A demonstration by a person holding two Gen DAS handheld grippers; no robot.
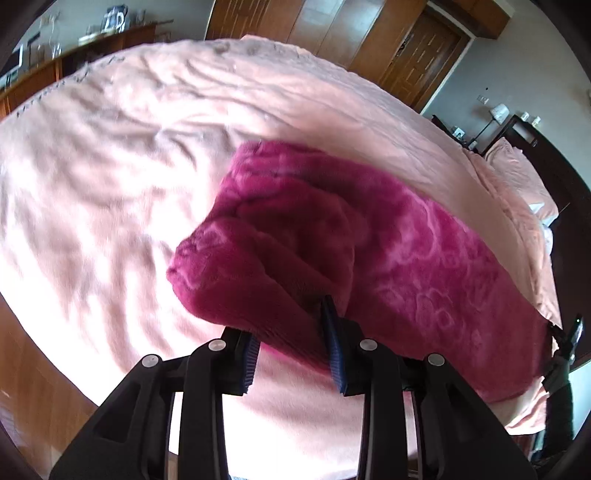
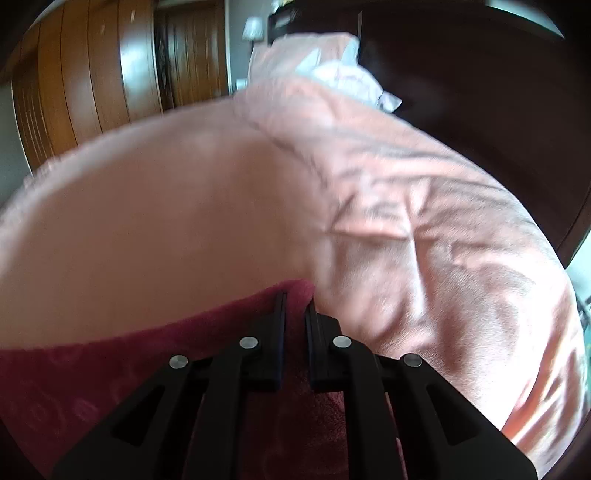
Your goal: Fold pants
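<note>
A wide bed [image 1: 110, 166] fills the room, spread with a wrinkled pale pink cover. On it lie fuzzy magenta pants [image 1: 369, 240] with a faint paler pattern in the pile. In the left wrist view they stretch as a long band toward the bed's right side and its near edge, with the end nearer the middle of the bed bunched and doubled over into a thick roll. The left gripper [image 1: 293, 343] comes in from the near edge, its two black fingers with ribbed blue pads [image 1: 334, 354] set a moderate way apart, and a fold of the plush cloth sits gripped between them, lifted off the cover. The right gripper [image 2: 295, 306] works at the other end of the pants [image 2: 92, 376]; its fingers are nearly together, leaving only a narrow gap, and a pinch of magenta cloth fills that gap at the tips. In the right wrist view, which is blurred, the pants cover the lower left, and their top edge runs along the pink cover [image 2: 424, 240] up to the fingertips. Toward the head of the bed a pink pillow [image 2: 306, 59] lies against a dark headboard [image 2: 461, 74]. Wooden wardrobe doors [image 1: 314, 26] stand beyond the far edge of the bed, and a long wooden sideboard [image 1: 55, 66] with small items on it lines the wall to the left.
</note>
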